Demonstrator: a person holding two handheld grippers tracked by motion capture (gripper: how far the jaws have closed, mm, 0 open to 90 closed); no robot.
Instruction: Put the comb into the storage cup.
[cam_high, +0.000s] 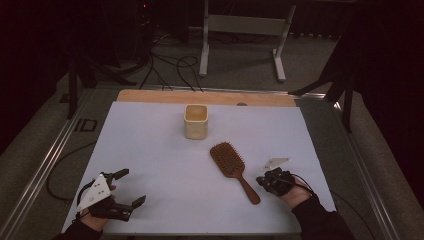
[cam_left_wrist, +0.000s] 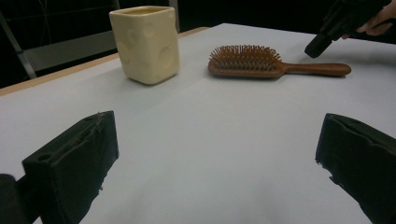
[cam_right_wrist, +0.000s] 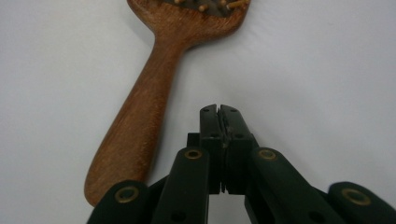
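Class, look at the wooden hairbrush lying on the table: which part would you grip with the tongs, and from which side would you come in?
Grip the hairbrush by its narrow handle, coming from above with the jaws across its width. It lies flat, bristles up, handle end toward the person, beside the right tongs, which are shut and need opening first. The bristled head looks too broad to grip well.
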